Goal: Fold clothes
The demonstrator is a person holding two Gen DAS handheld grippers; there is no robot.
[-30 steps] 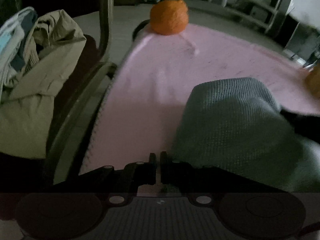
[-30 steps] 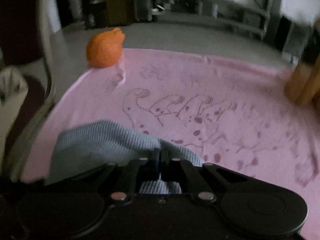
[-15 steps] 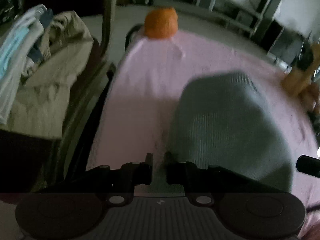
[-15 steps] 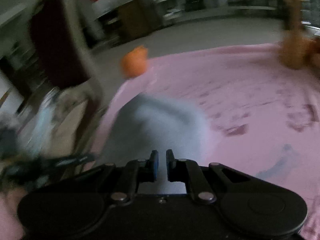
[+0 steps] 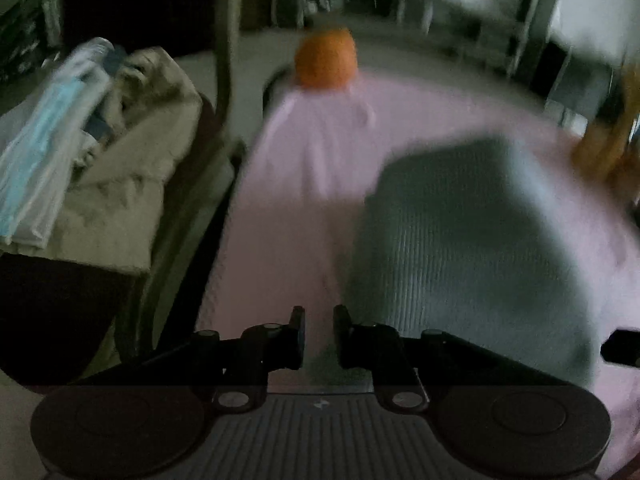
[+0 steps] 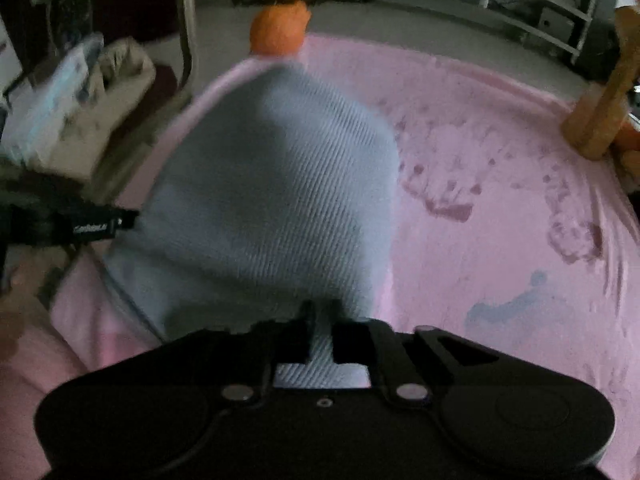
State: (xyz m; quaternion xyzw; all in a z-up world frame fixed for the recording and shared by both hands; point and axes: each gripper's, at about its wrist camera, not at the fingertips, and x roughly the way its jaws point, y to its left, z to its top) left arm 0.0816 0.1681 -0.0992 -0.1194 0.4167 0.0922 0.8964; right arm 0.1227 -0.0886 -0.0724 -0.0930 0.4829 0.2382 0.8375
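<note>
The grey-blue ribbed knit garment lies as a folded mound on the pink printed sheet, toward the sheet's left side and nearer you than the orange plush toy at the far corner. Your right gripper sits right over its near edge: the fingers have just been easing apart and now stand a narrow gap open, with the ribbed cloth showing in that gap but not visibly pinched by the pads. Your left gripper has also just been opening; its fingers stand slightly apart over bare pink sheet, holding nothing, with the garment just beside them to the right.

Only the right wrist view gives you the dark printed pattern across the sheet, the bluish mark near its right front, and the tan post-like object at the right edge, whose nature you cannot make out. It also catches your left gripper coming in from the left edge, close by the garment's side.

The left wrist view shows more clearly the heap of other clothes, beige and pale blue, piled on a chair beside the sheet's left edge. It also shows the orange toy, though both views are blurred.
</note>
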